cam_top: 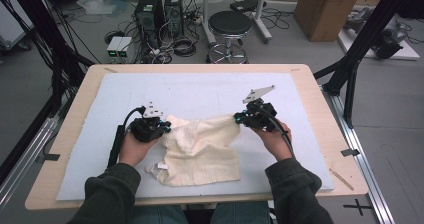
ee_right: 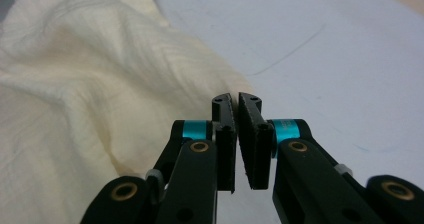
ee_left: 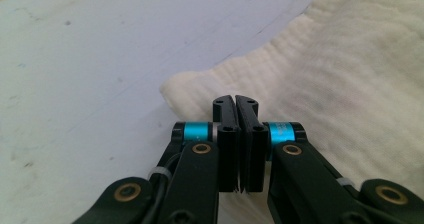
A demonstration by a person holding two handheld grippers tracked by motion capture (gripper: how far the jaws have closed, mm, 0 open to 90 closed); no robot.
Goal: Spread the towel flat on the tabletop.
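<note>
A cream cloth [cam_top: 202, 149] lies rumpled on the pale mat [cam_top: 100, 134] near the person's edge of the table [cam_top: 320, 84]. The left gripper [ee_left: 235, 104] has its jaws pressed together at the cloth's far left corner, seemingly pinching the edge. The right gripper [ee_right: 236, 101] pinches the far right corner likewise, its jaws nearly touching. The cloth looks light, soft and limp; it will likely sag between holds, so corners are the best grips.
</note>
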